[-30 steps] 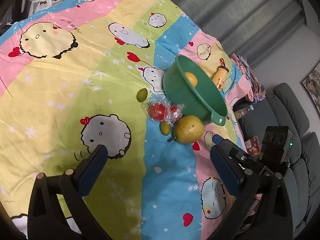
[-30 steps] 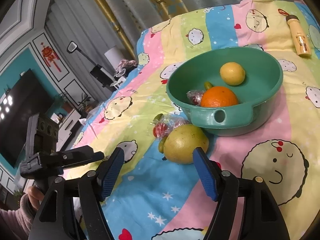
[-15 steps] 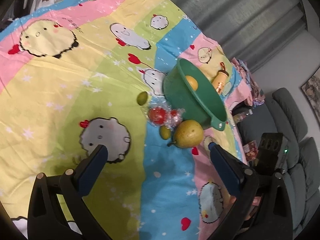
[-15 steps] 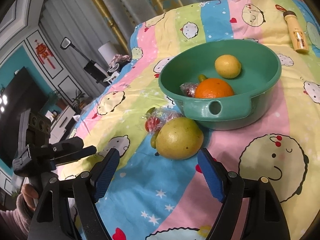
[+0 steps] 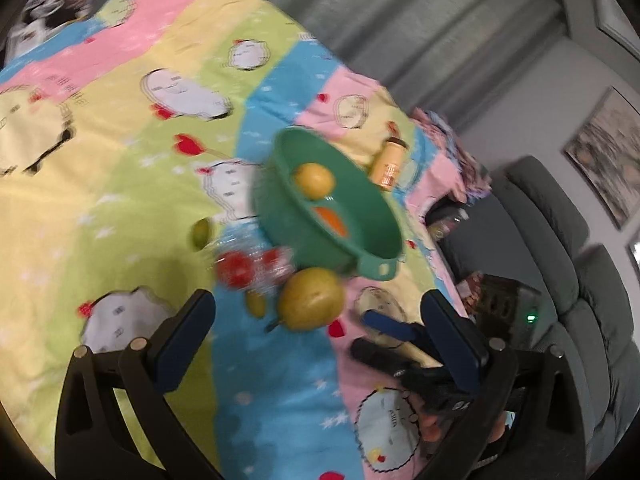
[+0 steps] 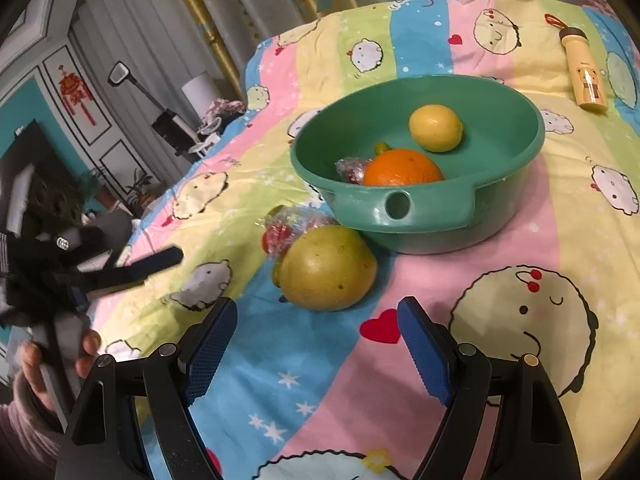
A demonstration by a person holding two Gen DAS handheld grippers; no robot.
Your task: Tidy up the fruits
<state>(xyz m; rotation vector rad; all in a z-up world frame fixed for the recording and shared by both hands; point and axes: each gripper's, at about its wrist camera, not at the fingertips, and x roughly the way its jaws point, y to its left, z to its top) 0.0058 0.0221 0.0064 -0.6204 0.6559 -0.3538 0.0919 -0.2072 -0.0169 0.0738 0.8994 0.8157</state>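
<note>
Right claw (image 6: pixel 316 344) low centre, spread wide — aimed at the pear (image 6: pixel 327 267) beside the green bowl (image 6: pixel 472 220). Left claw (image 5: pixel 316 344) also spread, empty, blurred.

Right tool (image 6: pixel 318 344): black frame, ridged blue pads (image 6: pixel 210 346), round silver and brass screws. Left tool (image 5: pixel 320 332) alike. Hand (image 6: pixel 52 364): bare skin, mauve knit sleeve.

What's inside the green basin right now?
The green basin holds a lemon, an orange and a plastic-wrapped red fruit. A small green fruit peeks behind the orange, mostly hidden.
</note>
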